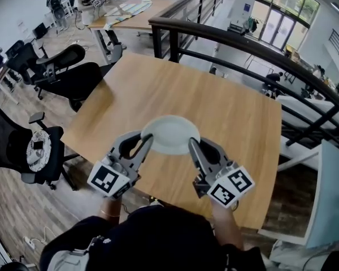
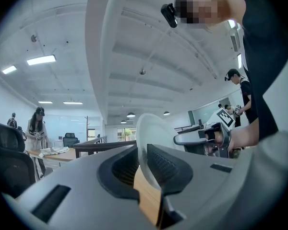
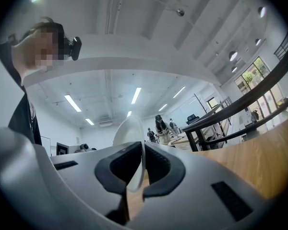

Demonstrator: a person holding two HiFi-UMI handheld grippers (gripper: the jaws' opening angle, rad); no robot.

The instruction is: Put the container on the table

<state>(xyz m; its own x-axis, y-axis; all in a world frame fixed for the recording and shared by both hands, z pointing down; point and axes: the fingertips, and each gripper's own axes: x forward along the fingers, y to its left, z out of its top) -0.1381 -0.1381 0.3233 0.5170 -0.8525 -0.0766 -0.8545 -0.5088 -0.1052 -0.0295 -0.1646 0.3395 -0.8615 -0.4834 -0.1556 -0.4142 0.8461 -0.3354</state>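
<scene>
You hold the white container over the near part of the desk, its inside plain white. Your left gripper clamps its fingers on the left rim, and your right gripper clamps the right rim.

no legible text, labels or numbers anywhere

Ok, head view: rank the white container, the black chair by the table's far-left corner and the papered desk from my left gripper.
1. White container, held by the left gripper.
2. Black chair, upper left, beyond the table.
3. Desk, top centre, farthest.
</scene>
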